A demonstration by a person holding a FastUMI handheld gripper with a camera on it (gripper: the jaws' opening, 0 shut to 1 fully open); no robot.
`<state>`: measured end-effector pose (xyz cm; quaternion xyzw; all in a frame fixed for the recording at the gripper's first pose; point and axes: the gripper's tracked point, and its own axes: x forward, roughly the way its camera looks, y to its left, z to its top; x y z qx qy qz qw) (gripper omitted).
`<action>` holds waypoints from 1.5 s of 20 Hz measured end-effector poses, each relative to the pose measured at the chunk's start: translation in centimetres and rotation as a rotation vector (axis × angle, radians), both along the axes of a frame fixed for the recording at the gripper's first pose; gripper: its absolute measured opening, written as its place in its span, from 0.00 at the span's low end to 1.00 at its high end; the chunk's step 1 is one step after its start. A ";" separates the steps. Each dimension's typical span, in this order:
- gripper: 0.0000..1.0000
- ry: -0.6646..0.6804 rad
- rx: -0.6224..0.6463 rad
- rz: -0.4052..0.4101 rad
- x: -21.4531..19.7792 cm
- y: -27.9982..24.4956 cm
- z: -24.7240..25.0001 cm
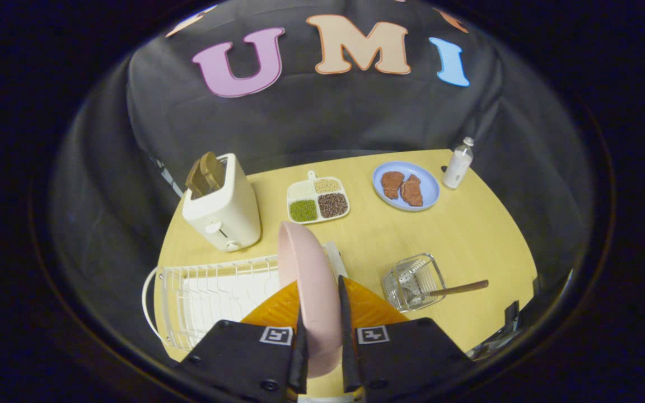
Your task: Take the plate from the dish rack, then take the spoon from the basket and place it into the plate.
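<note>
A pale pink plate [307,280] stands on edge between my two fingers, and my gripper [321,313] is shut on its rim. The plate is held above the right end of the white wire dish rack [210,291]. An orange plate [367,310] lies just behind the fingers, partly hidden by them. To the right of the fingers stands a small wire basket [412,280] with a spoon [457,289] in it, its wooden handle sticking out to the right.
On the yellow table [468,235] beyond the rack stand a cream toaster [223,207] with toast, a divided tray of beans [318,200], a blue plate with meat pieces [405,186] and a small white bottle [458,163].
</note>
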<state>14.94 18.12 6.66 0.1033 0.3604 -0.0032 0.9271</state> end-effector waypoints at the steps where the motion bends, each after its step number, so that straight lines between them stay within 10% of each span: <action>1: 0.26 -0.012 0.042 0.001 -0.2 0.4 0.3; 12: 0.24 -0.227 0.203 -0.393 -11.5 -14.3 2.8; 21: 0.24 -0.149 0.370 -0.698 -20.0 -21.5 -9.6; 30: 0.24 -0.026 0.470 -0.762 -18.5 -24.5 -20.3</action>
